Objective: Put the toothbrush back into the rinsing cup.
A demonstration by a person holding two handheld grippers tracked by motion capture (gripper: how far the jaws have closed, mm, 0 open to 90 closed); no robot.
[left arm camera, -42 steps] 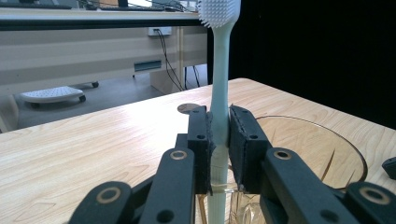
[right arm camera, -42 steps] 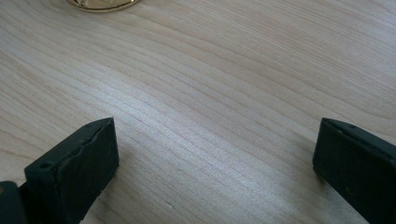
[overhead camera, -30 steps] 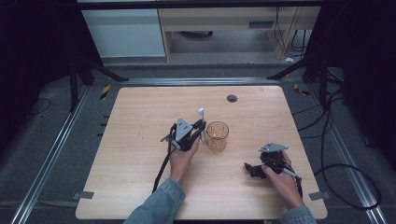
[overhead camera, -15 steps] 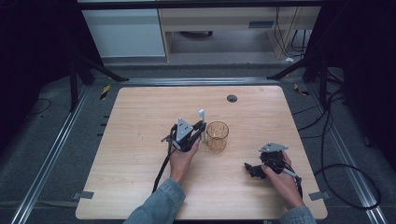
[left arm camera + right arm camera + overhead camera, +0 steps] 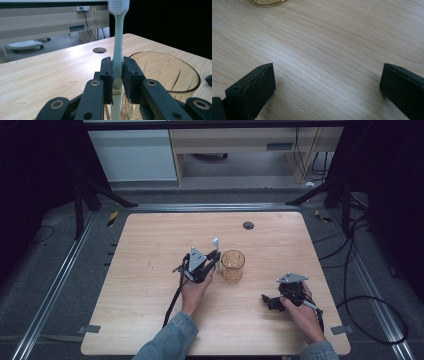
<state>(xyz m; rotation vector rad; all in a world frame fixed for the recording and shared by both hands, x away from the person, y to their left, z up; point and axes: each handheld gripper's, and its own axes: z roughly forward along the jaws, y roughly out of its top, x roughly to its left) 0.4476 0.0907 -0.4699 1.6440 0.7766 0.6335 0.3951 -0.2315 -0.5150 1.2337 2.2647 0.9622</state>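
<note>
A pale green toothbrush stands upright with its white bristle head at the top, and my left gripper is shut on its handle. In the high view the toothbrush rises just left of an amber glass cup at the table's middle, with my left gripper beside the cup's rim. The cup lies right behind the jaws in the left gripper view. My right gripper rests low at the front right, open with bare wood between its pads.
The wooden table has a round dark grommet hole near its far edge. Black cables trail from both grippers toward the front edge. Metal rails and dark floor flank the table; cabinets stand behind it.
</note>
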